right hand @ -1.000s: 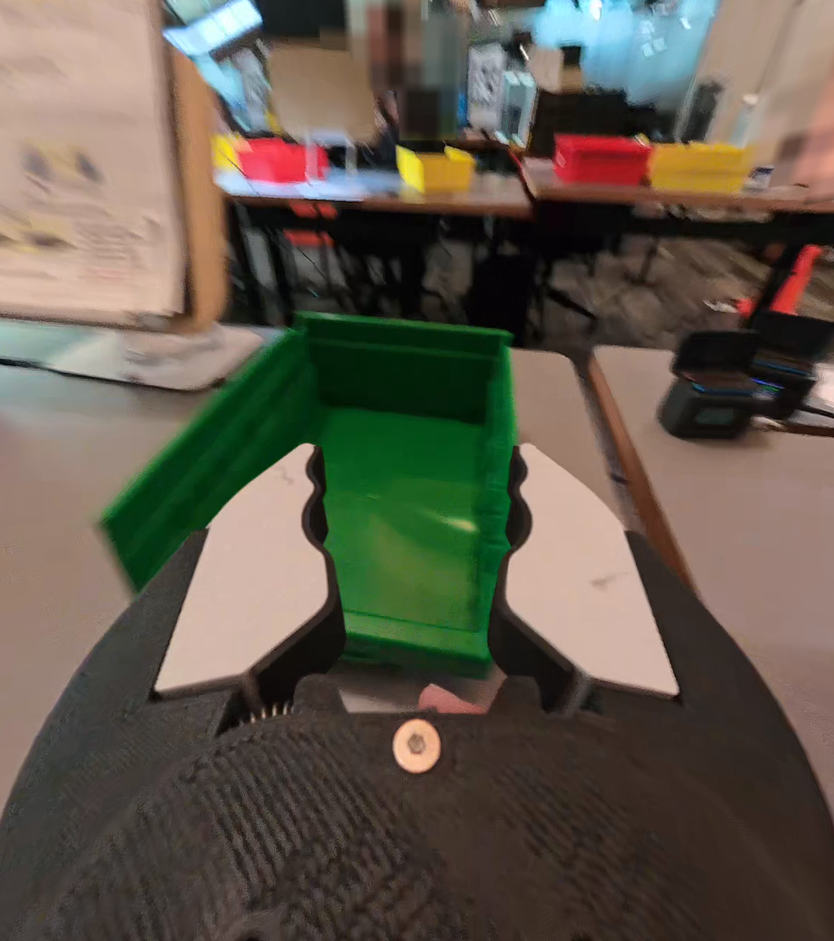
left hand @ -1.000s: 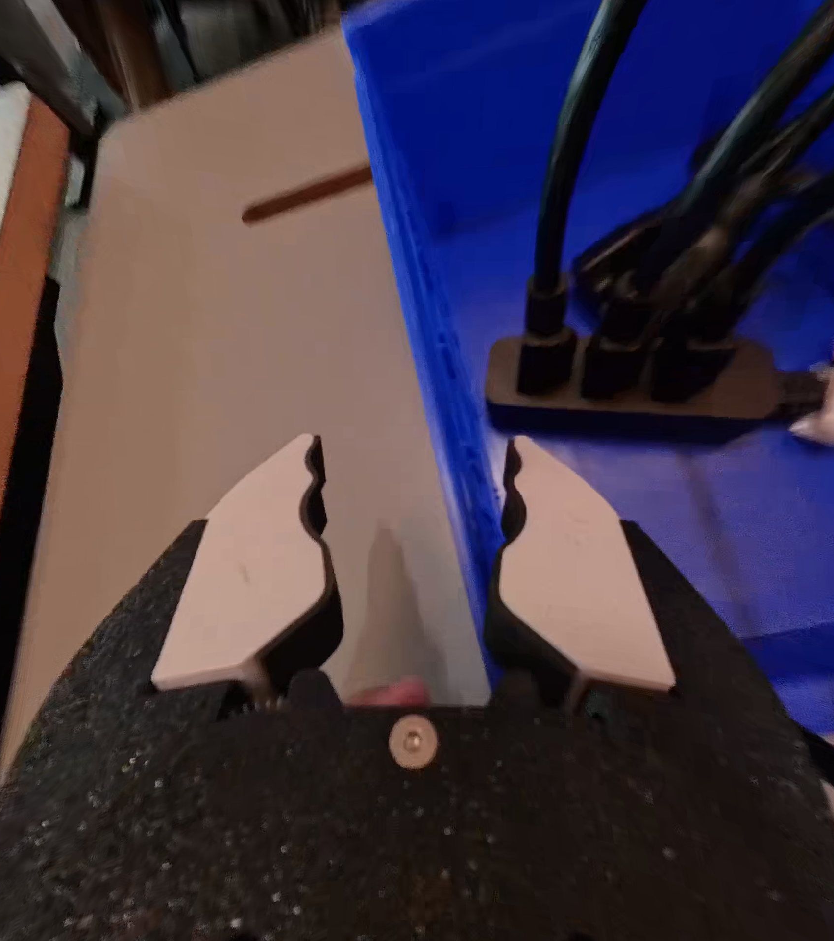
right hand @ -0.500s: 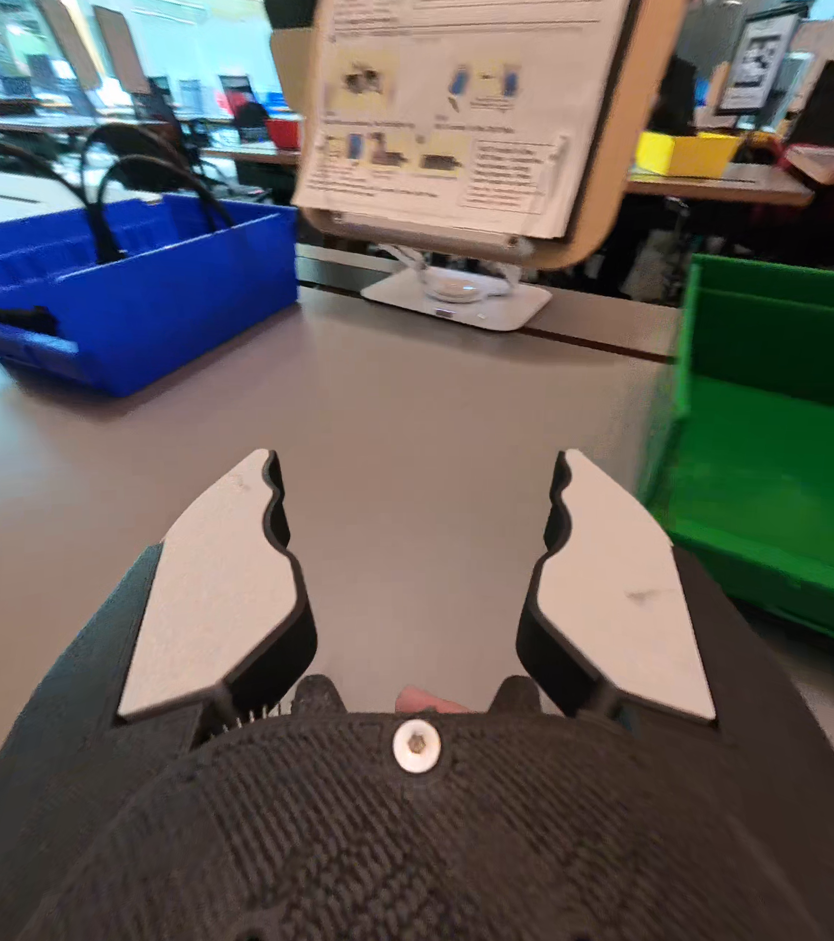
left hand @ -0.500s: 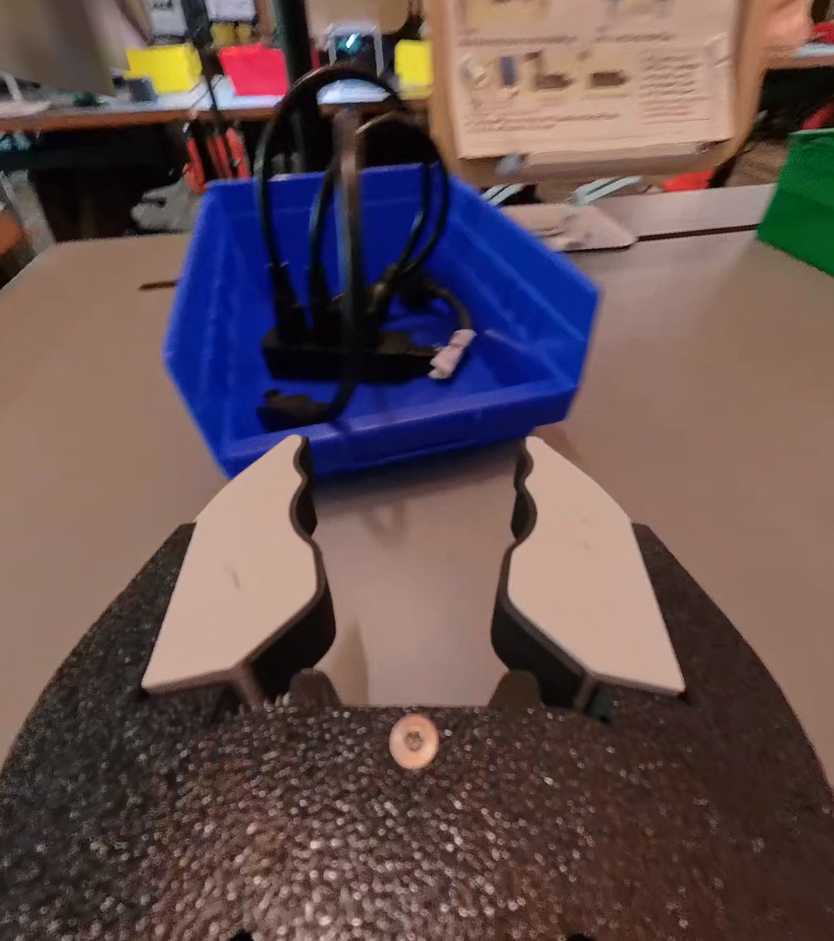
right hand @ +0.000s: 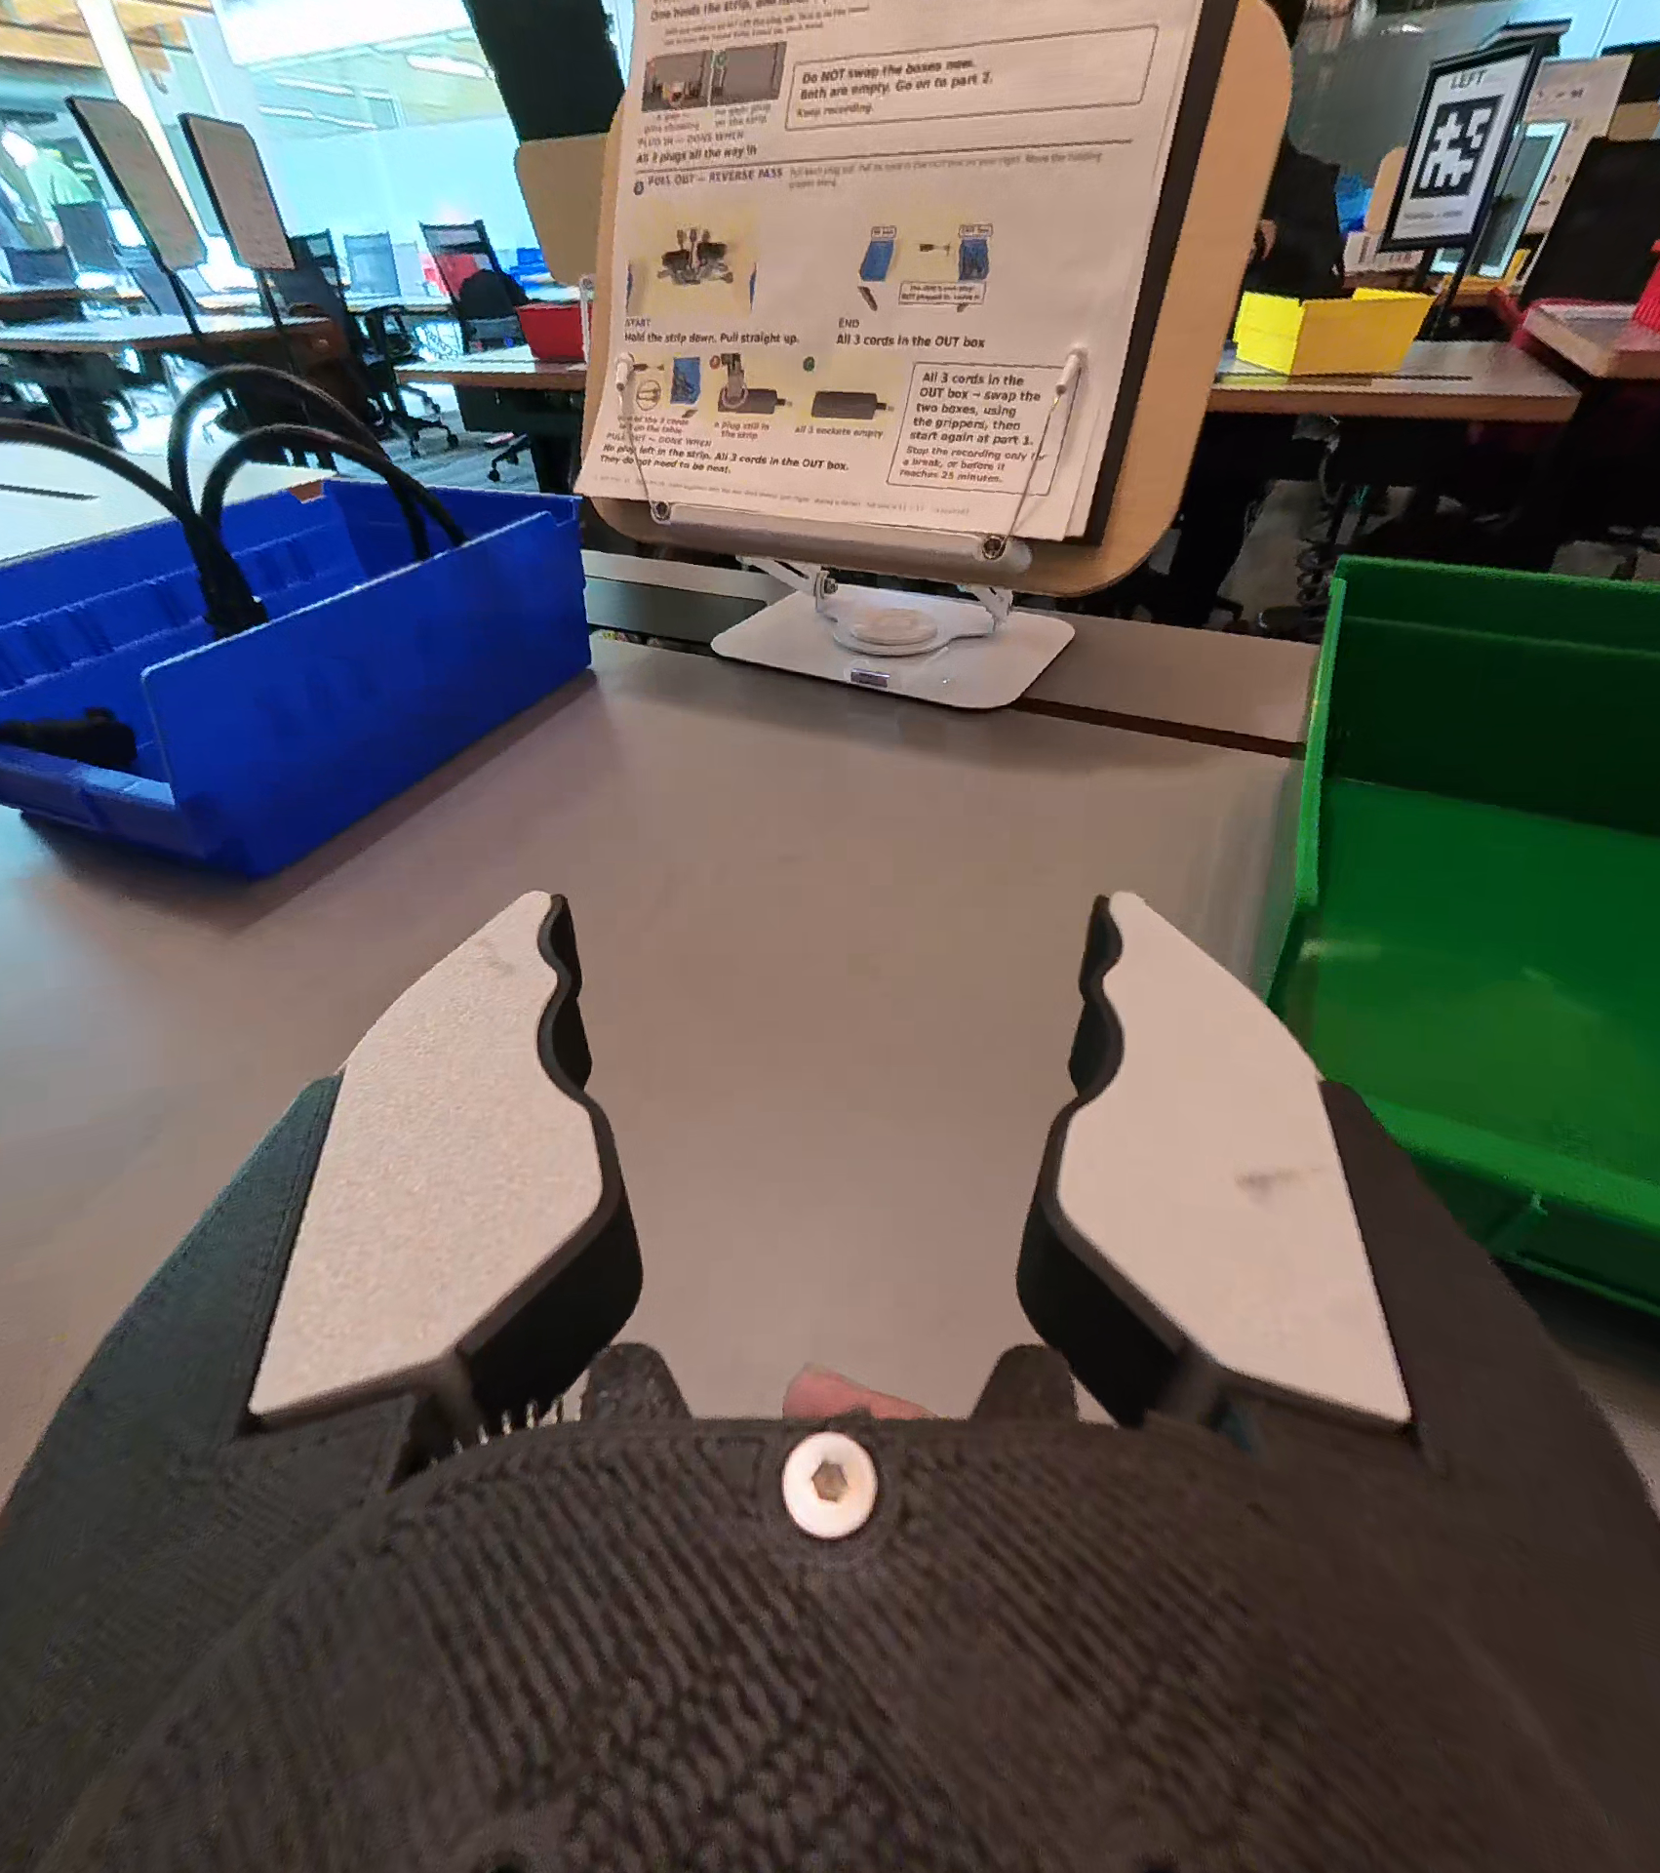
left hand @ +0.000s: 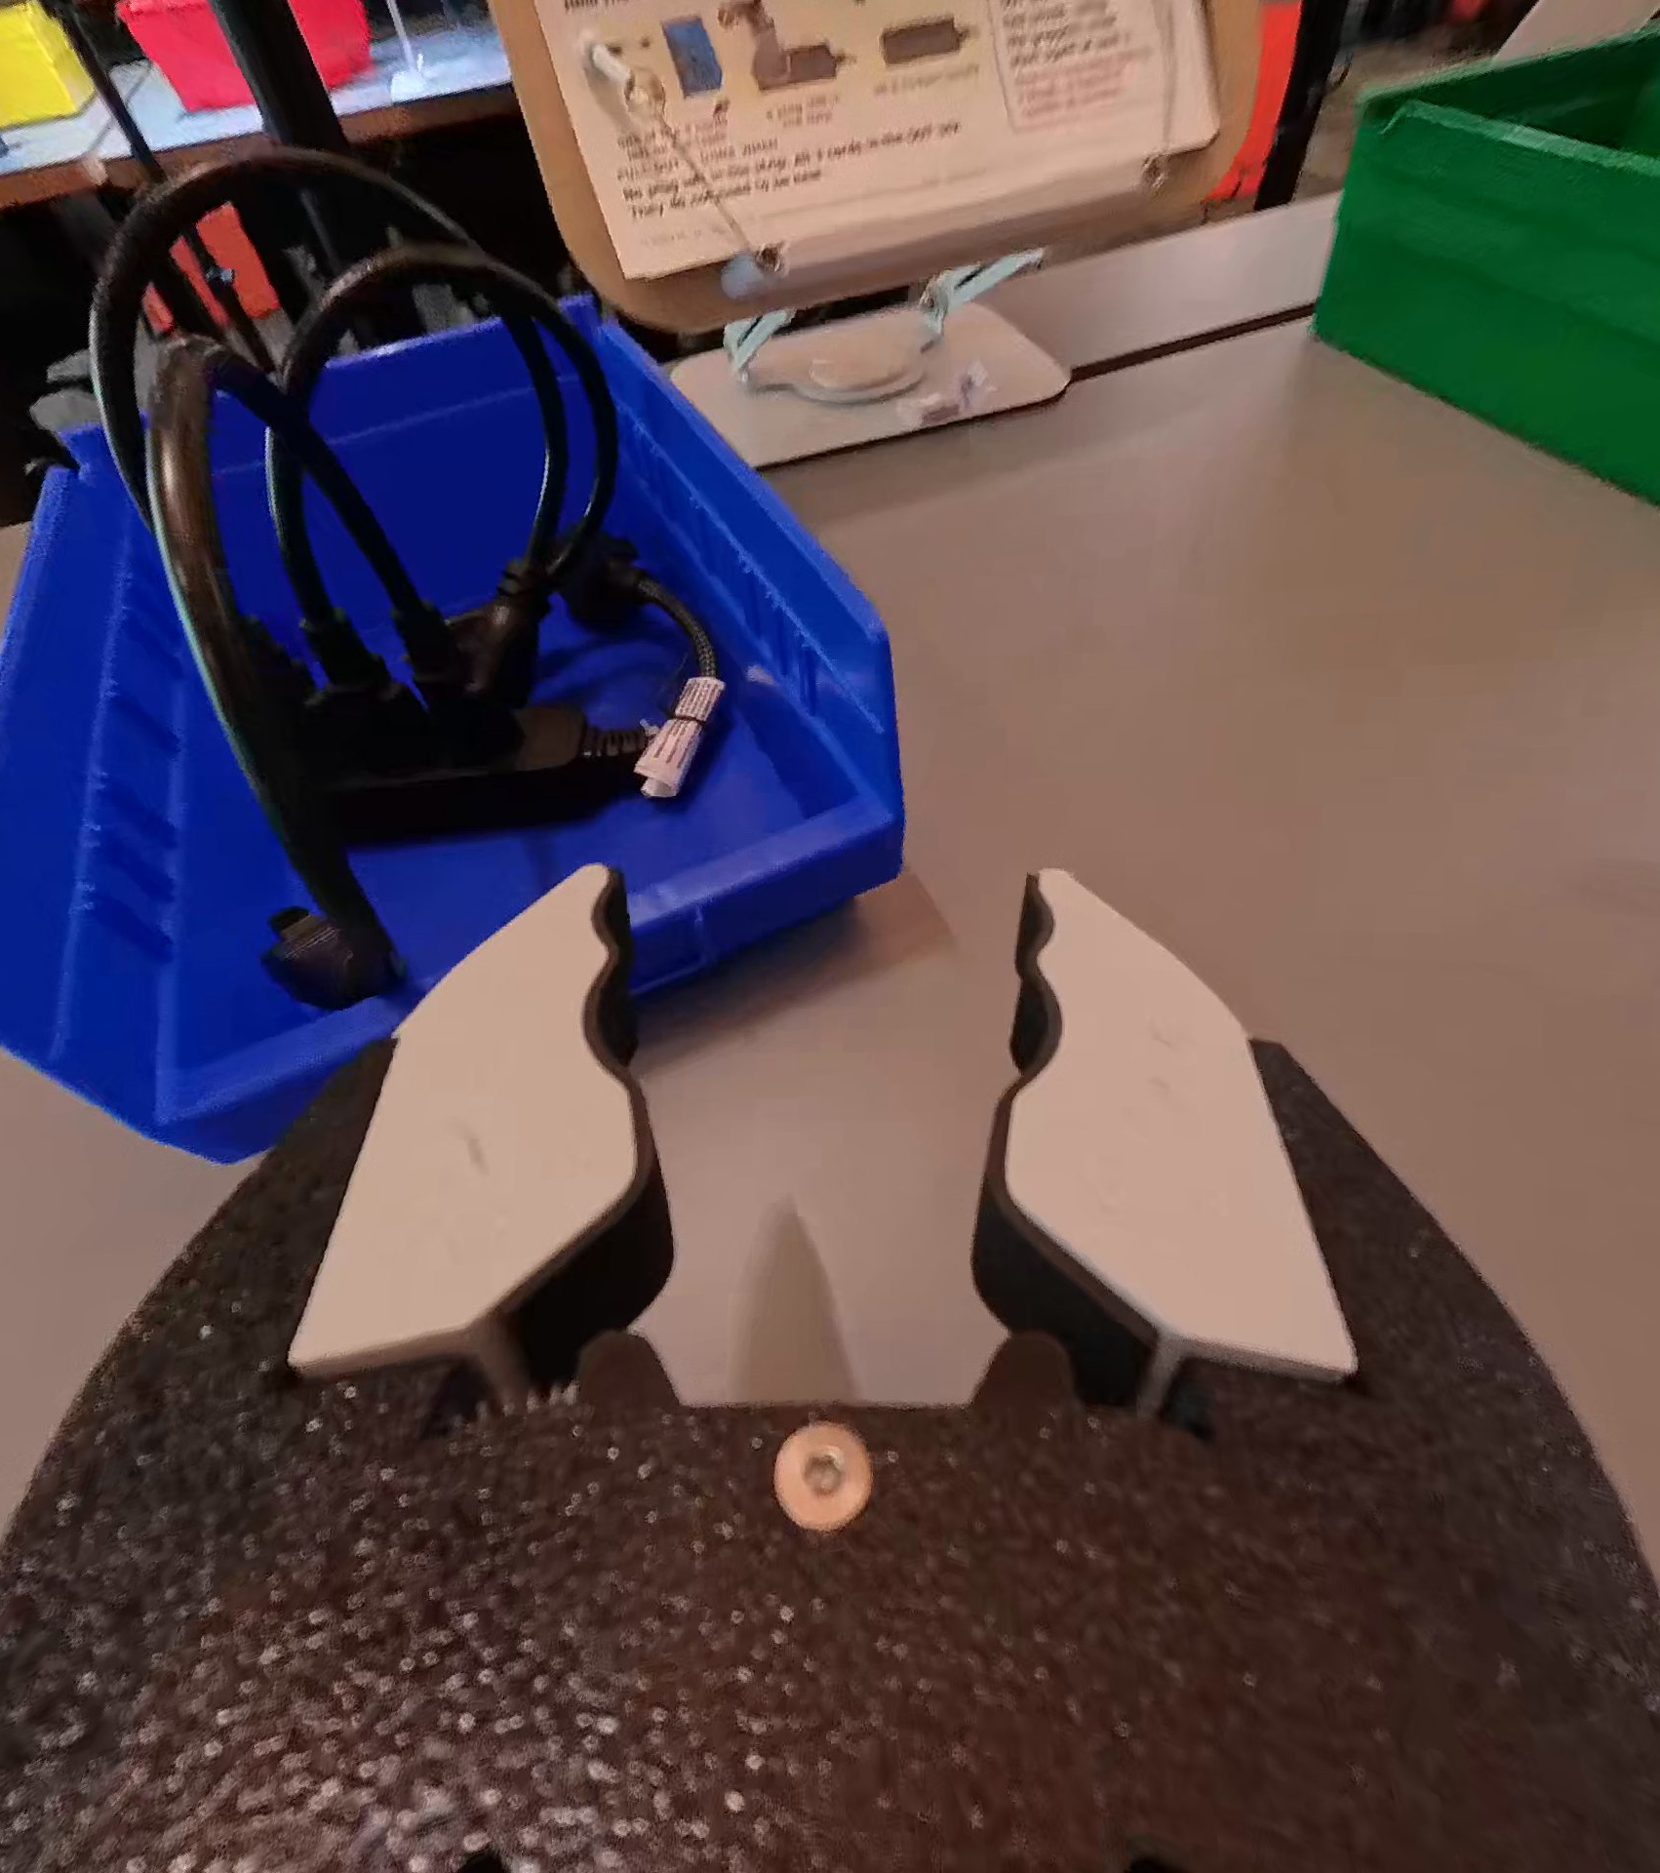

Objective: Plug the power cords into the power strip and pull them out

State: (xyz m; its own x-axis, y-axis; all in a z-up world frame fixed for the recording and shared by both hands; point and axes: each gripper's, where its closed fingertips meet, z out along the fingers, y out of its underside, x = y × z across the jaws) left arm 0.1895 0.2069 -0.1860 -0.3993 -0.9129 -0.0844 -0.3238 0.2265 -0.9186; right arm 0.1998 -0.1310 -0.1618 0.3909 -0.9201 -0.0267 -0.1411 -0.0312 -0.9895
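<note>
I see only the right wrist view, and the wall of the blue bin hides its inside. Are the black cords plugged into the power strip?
Observer: Yes. The left wrist view shows the power strip on the floor of the blue bin, with black cords standing in its sockets.
Operator: Anything else inside?
Observer: A white tag hangs on the strip's own cable.
Operator: And the left tool?
Observer: The left tool is open and empty, in front of the bin.
</note>
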